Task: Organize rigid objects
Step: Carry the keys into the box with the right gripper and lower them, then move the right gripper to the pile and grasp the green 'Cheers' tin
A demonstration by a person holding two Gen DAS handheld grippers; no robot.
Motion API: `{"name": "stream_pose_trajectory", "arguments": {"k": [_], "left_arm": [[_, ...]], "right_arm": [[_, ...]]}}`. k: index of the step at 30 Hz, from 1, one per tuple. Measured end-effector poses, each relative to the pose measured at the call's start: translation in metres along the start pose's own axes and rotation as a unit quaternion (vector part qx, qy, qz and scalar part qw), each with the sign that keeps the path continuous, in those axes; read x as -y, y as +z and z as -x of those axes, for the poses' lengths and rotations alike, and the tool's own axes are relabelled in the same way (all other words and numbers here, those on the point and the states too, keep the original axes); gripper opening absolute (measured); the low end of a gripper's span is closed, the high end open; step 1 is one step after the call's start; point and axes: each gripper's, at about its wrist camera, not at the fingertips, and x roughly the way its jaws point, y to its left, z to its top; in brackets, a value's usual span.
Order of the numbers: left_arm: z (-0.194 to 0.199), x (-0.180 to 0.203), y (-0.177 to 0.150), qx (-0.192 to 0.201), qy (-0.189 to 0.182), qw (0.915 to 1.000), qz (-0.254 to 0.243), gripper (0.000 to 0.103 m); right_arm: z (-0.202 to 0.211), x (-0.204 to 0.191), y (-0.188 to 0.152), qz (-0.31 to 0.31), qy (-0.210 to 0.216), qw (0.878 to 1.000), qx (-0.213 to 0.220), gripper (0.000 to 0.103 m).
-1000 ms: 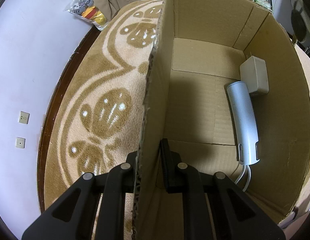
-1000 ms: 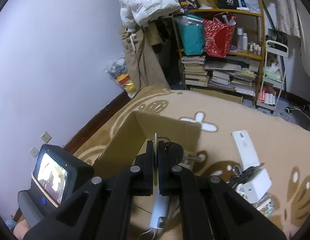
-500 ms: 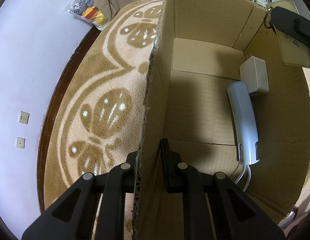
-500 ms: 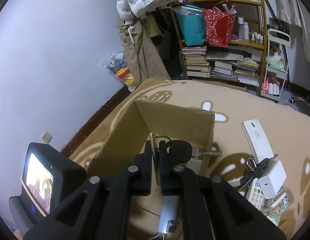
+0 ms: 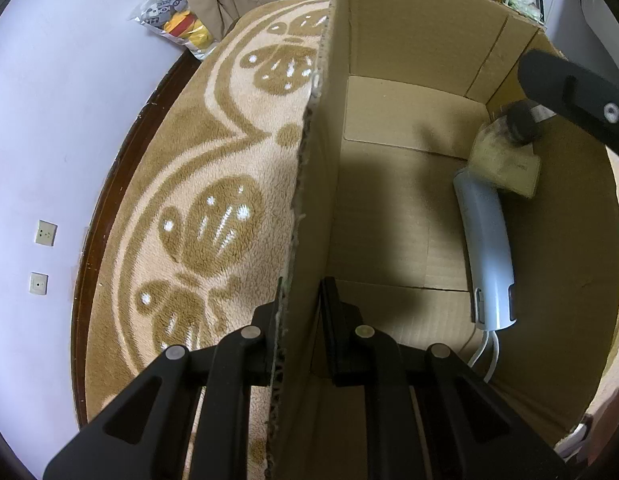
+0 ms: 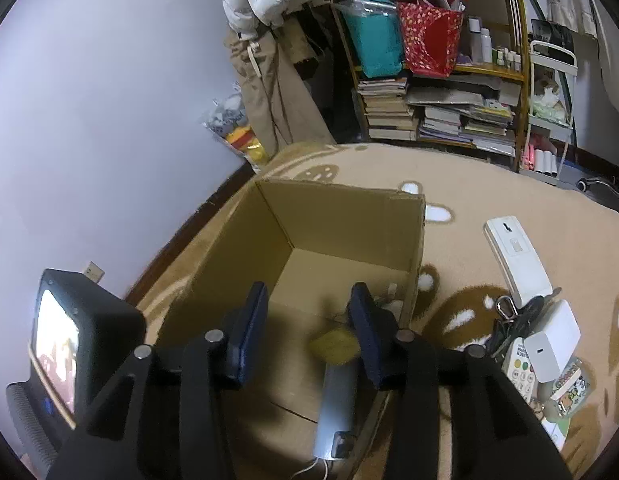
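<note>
Now my left gripper (image 5: 300, 312) clamps the cardboard box (image 5: 313, 184) wall; my right gripper (image 6: 305, 332) hangs spread above its floor.

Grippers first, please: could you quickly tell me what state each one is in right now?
Left gripper: shut on the cardboard box wall.
Right gripper: open, empty, above the box; a blurred yellowish flat item lies below it.

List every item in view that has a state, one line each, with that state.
Box: open-topped, upright on the rug, left wall clamped.
Left gripper: jaws shut on the box wall.
Right gripper: jaws open, empty, above the box.
Yellow card: blurred, inside the box, over the white block.
Grey handset: lying flat on the box floor.
White remote: lying on the rug outside the box.
</note>
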Motion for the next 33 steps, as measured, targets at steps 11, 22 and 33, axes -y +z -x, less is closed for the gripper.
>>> {"name": "stream_pose_trajectory", "arguments": {"k": [11, 22, 33], "left_arm": [[-0.001, -0.001, 0.0, -0.002, -0.005, 1.0, 0.003, 0.013], [-0.001, 0.0, -0.001, -0.002, -0.001, 1.0, 0.001, 0.014], [-0.001, -0.003, -0.001, -0.003, -0.005, 1.0, 0.003, 0.014]], "right_arm": [[0.03, 0.017, -0.003, -0.006, -0.027, 0.999, 0.026, 0.083], [0.049, 0.065, -0.009, -0.007, -0.107, 0.994, 0.026, 0.097], [0.054, 0.126, -0.028, -0.028, -0.172, 0.985, 0.016, 0.097]]}}
